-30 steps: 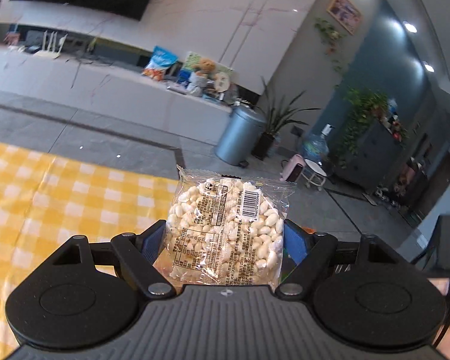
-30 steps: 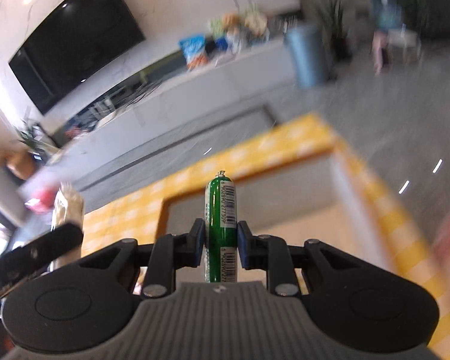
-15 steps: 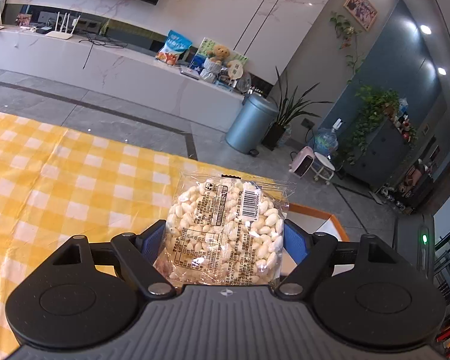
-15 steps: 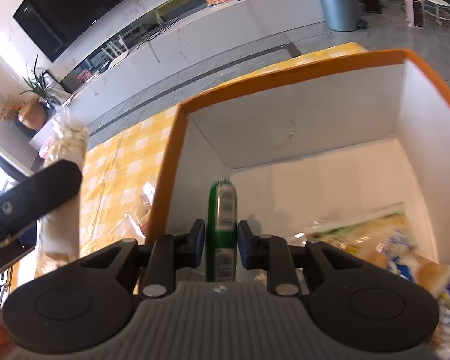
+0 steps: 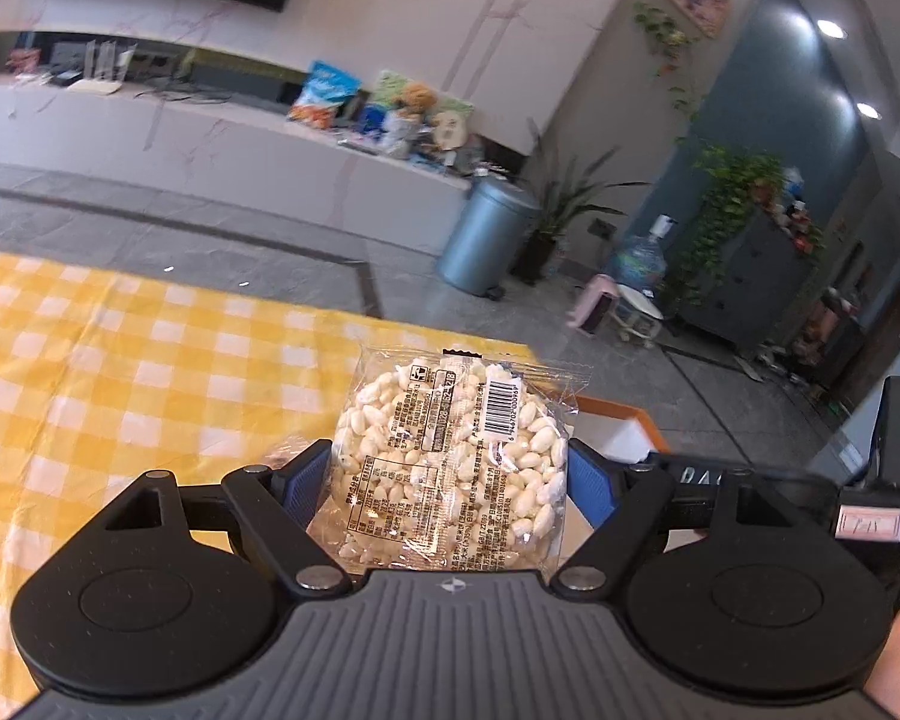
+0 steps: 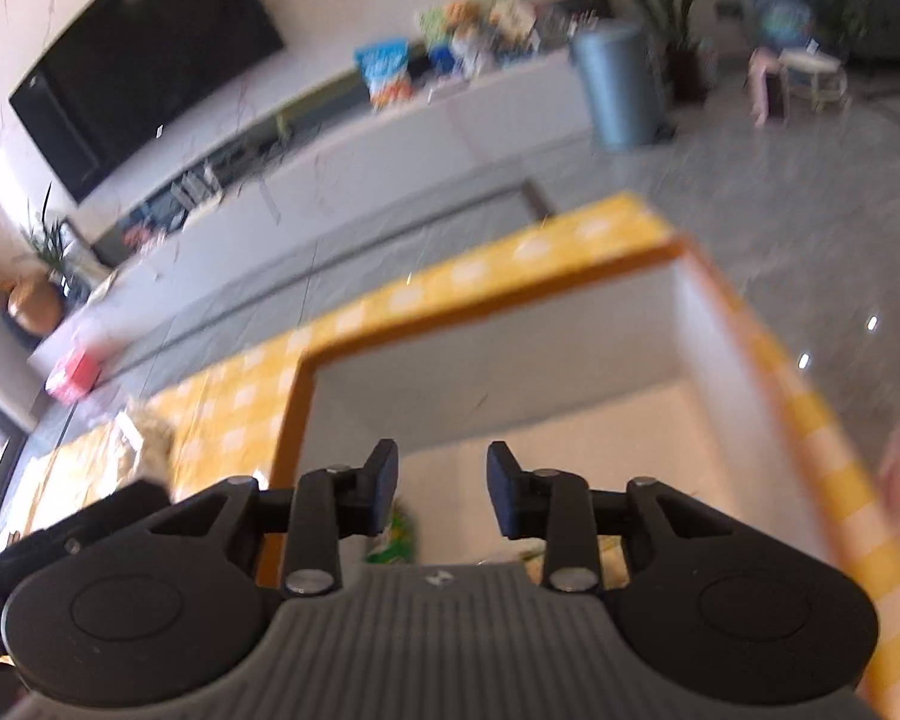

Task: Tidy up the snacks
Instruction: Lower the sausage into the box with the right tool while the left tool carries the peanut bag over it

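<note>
My left claw (image 5: 450,474) is gripping a clear packet of puffed rice cake (image 5: 450,462) upright between its blue pads, holding it above the yellow checked tabletop (image 5: 120,390), near the corner of the orange-rimmed box (image 5: 624,414). My right claw (image 6: 443,489) is hanging over that box (image 6: 510,312) with its fingers spread and nothing between them. A green wrapper (image 6: 399,537) is showing inside the box below.

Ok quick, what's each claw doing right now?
Left claw: closed on the puffed rice snack pack.
Right claw: open, empty, above the orange-rimmed box.
</note>
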The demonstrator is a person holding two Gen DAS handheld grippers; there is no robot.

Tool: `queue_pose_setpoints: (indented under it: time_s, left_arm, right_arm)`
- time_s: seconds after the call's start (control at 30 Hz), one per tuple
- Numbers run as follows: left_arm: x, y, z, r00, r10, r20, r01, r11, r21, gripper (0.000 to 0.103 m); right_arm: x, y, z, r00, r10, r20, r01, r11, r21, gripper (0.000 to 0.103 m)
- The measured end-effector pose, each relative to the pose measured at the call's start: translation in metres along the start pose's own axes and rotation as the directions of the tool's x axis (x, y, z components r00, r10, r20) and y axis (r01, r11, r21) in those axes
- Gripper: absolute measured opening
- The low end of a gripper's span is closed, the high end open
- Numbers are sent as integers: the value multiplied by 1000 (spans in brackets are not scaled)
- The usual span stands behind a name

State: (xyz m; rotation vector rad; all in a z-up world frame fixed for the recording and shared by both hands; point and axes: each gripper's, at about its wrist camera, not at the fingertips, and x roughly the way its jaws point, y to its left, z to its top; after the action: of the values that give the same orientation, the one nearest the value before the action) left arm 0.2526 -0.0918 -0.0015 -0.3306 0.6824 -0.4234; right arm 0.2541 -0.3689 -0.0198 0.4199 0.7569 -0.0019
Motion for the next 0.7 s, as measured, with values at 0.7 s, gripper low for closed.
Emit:
queue_pose_setpoints:
  time_s: [0.7]
  left_arm:
    - [115, -89, -2, 940, 264, -215, -234, 960, 155, 93]
  right_arm:
    - [-24, -75, 21, 995, -79, 59, 73, 994, 87, 33]
